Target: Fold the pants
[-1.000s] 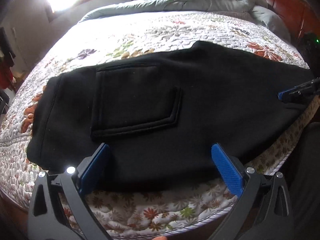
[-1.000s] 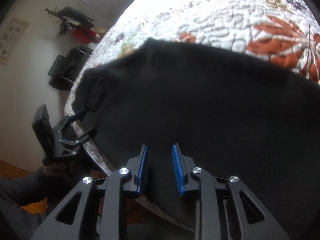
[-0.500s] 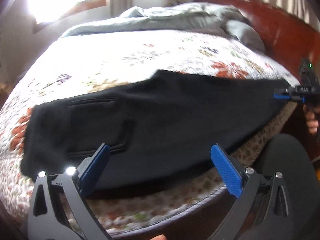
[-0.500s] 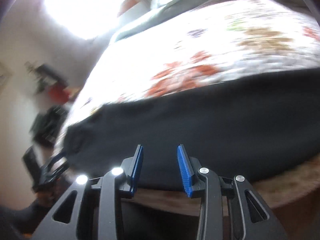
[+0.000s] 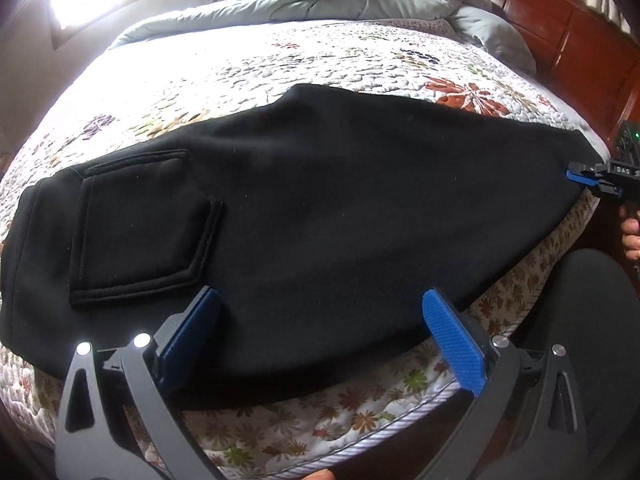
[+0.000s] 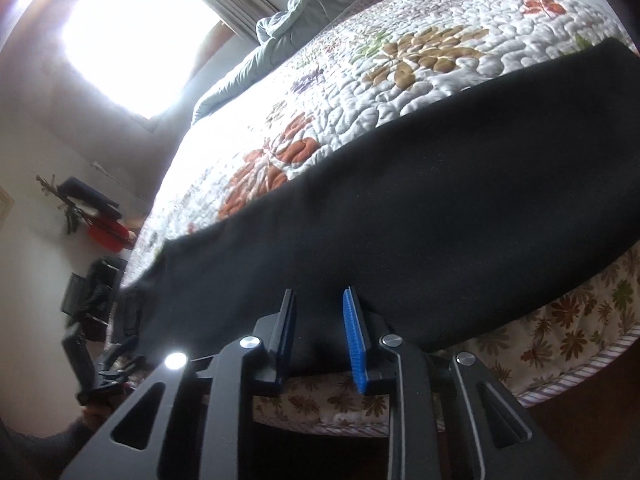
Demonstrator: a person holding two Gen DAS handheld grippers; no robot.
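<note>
Pants [image 5: 320, 208] of thick black fleece lie flat across the near side of the bed [image 5: 248, 68], along its edge, already doubled leg on leg, with the back pocket [image 5: 140, 232] facing up at the waist end. I judge the cloth to be soft, limp and rather heavy, not slippery and not fragile; it will sag and drag when it is lifted, so a hold on both layers at the hem corner and at the waistband should carry it best.

The left gripper [image 5: 320, 344] is spread wide above the near edge of the pants beside the pocket, and nothing is between its pads. The right gripper [image 6: 320, 344] stands at the leg end; its jaws have just been closing, a narrow gap shows between them, and they hold no cloth that I can see.

The left wrist view shows the whole length, the pocket and the right gripper at the hem. The right wrist view shows instead the long edge from low down, the window [image 6: 132, 36], and the left gripper small at the far end.
</note>
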